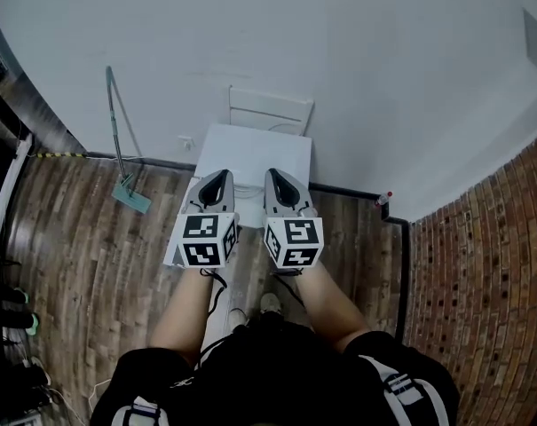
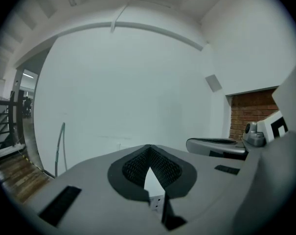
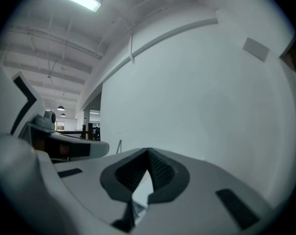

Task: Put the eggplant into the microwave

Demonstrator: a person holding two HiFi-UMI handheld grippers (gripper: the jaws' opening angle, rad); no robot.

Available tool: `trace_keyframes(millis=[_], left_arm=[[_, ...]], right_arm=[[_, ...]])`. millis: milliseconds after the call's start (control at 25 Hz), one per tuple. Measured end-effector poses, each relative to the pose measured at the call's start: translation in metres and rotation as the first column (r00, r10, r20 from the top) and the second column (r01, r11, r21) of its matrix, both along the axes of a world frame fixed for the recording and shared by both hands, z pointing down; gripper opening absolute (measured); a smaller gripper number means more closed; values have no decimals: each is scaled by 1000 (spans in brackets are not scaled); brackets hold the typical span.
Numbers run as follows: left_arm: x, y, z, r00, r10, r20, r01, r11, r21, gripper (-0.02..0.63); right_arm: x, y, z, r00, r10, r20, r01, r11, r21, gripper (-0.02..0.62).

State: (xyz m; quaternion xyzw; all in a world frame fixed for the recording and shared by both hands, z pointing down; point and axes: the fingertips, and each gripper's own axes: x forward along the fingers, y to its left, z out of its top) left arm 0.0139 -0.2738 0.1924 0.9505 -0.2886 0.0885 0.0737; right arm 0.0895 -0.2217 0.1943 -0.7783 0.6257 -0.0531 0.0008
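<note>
No eggplant and no microwave show in any view. In the head view my left gripper (image 1: 220, 177) and right gripper (image 1: 273, 175) are held up side by side, close together, pointing at the white wall. Both hide most of the small white table (image 1: 250, 145) far below them. In the left gripper view the left gripper (image 2: 148, 149) has its dark pads meeting at the tip with nothing between them. The right gripper (image 3: 148, 153) looks the same in its own view, shut and empty. Each gripper view faces only bare white wall.
A white chair back (image 1: 270, 112) stands against the wall behind the table. A long-handled tool (image 1: 124, 171) leans on the wall at the left. A brick wall (image 1: 481, 273) and a black pipe (image 1: 403, 264) run along the right. The floor is wood planks, with dark railings at far left.
</note>
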Motion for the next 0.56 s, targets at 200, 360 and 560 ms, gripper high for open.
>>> trace_keyframes(millis=[200, 360, 560], left_arm=[[-8, 1, -16, 1000, 0, -6, 0, 1000, 17, -2], [-15, -2, -25, 1000, 8, -26, -9, 1000, -23, -2], [-21, -8, -26, 1000, 1, -31, -1, 1000, -26, -2]], right_arm=[[-7, 1, -23, 1000, -9, -26, 10, 999, 37, 8], [-20, -2, -35, 999, -20, -29, 21, 998, 53, 8], [-27, -8, -34, 999, -39, -13, 40, 998, 46, 8]])
